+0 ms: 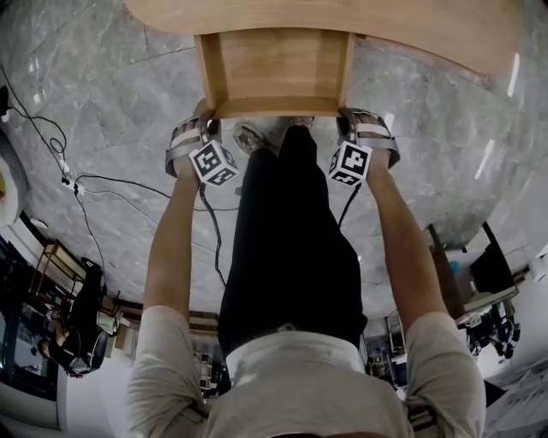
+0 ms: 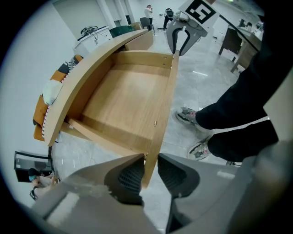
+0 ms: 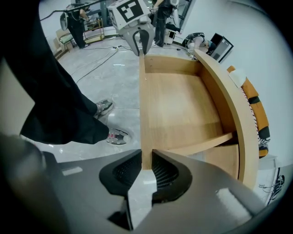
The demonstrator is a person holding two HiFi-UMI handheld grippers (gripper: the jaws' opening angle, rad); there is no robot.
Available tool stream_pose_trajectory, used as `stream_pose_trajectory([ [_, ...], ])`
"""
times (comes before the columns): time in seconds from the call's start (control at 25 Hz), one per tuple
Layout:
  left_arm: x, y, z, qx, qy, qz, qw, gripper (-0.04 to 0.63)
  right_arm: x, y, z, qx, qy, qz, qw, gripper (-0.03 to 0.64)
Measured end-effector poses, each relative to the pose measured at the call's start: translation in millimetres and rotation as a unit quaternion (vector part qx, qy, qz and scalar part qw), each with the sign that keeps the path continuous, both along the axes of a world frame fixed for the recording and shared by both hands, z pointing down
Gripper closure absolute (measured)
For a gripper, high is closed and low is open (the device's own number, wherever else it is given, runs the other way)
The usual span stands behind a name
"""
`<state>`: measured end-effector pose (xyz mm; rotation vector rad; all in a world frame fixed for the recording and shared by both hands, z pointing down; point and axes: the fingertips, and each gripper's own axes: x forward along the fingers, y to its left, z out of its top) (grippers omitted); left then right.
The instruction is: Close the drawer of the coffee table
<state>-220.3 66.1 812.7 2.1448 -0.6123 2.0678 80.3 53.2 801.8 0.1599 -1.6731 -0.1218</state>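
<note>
While drawer (image 1: 274,73) stands pulled out, left gripper (image 2: 150,157) and right gripper (image 3: 146,154) each clamp its front, at opposite ends.

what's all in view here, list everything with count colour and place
coffee table: one, light wood, curved top, ahead of the person
drawer: one, light wood, pulled out, nothing in it
floor: grey marble-look tiles, under everything
cables: several, black, on the floor at head view's left
cushioned seat: one, orange with white, behind the table
shoes: two, grey and white, beside the drawer
trousers: black, on the person's legs
left gripper: one, grey, jaws clamped on the drawer front's left end
right gripper: one, grey, jaws clamped on its right end
</note>
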Motion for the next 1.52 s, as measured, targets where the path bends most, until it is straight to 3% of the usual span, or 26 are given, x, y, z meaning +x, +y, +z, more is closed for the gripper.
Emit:
stream_pose_trajectory([
  [0.68, -2, -4, -39, -0.027, -0.021, -0.013, 0.9993, 0.474, 5, -10, -43, -0.059, 0.014, -0.009, 0.998, 0.543],
  [1.24, -1, -7, -42, -0.045, 0.009, -0.015, 0.9988, 0.474, 2, -20, -48, -0.049, 0.017, 0.02, 0.998, 0.537],
  [1.52, -2, -13, -42, -0.032, 0.014, -0.014, 0.9993, 0.474, 0, -28, -49, -0.039, 0.019, 0.021, 0.999, 0.537],
])
